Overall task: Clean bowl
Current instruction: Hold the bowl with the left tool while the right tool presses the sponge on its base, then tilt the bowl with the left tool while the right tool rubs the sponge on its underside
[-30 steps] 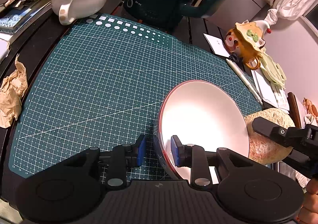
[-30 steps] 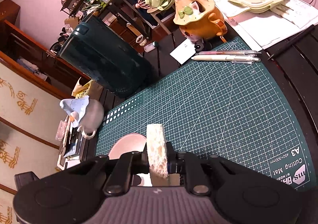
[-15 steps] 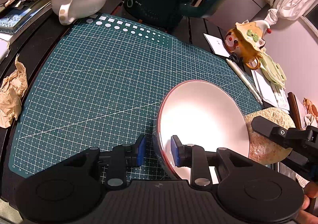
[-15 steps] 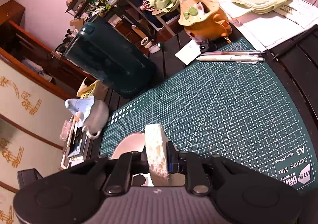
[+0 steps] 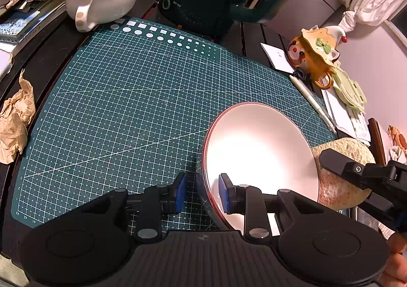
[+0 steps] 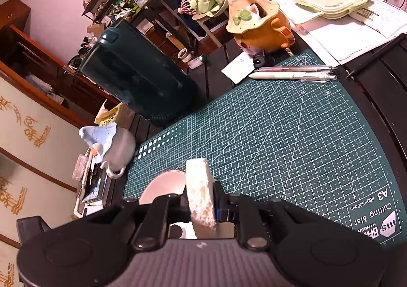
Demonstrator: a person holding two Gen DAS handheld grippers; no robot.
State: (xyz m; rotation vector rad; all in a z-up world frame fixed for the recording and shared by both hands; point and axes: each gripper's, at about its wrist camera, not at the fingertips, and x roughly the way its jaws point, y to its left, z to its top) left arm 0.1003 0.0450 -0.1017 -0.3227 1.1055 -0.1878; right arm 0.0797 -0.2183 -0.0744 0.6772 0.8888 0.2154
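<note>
Left hand-held gripper (image 5: 201, 194) straddling near rim of bowl (image 5: 259, 149), blue pads either side, gap visible: not clamped. Bowl tilted on cutting mat (image 5: 127, 98), on desk. Right hand-held gripper (image 6: 203, 206) closed on sponge (image 6: 199, 195), sponge just beside bowl's right rim, outside it. Judged progress: setup only, wiping not begun; grip, scrub remain. Bowl interior overexposed, so dirt unreadable. Sponge-to-bowl contact unclear. Bowl underside hidden.
</note>
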